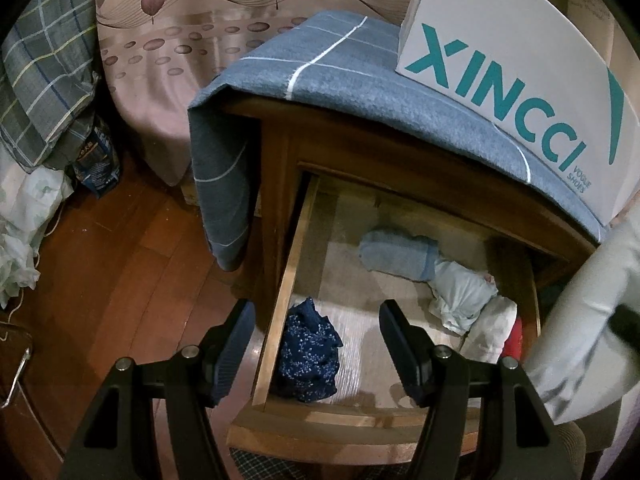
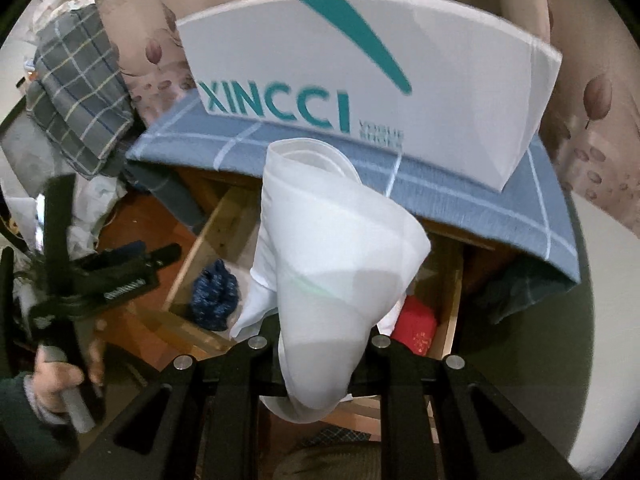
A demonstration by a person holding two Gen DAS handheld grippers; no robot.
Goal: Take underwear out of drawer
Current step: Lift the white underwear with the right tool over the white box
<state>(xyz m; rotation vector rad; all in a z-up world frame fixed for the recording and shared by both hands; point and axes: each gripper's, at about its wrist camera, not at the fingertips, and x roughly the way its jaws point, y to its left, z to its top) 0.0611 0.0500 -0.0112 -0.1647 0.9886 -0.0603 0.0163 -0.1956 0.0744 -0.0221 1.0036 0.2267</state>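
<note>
At the far left of the left wrist view a plaid pillow is seen against the bed, with wooden floor below. One left gripper is held over the near left corner of the open drawer; its jaws are spread, with nothing between them. Just beyond it, in the drawer's near left corner, one navy floral garment lies bunched. Farther right, one rolled blue cloth lies with its long axis running left to right, touching one pale blue bundle at its right end. A white piece and one red item are seen at the drawer's right side. The nightstand above is draped with one blue cloth, on which one white box stands.

In the right wrist view, a hand is seen at the left on the other gripper's handle. One white underwear is pinched by the right gripper, whose jaws are pressed together on its near end. The piece is held above the drawer, clear of its contents; its long axis runs from the gripper away toward the box, and the far end is a folded band.
</note>
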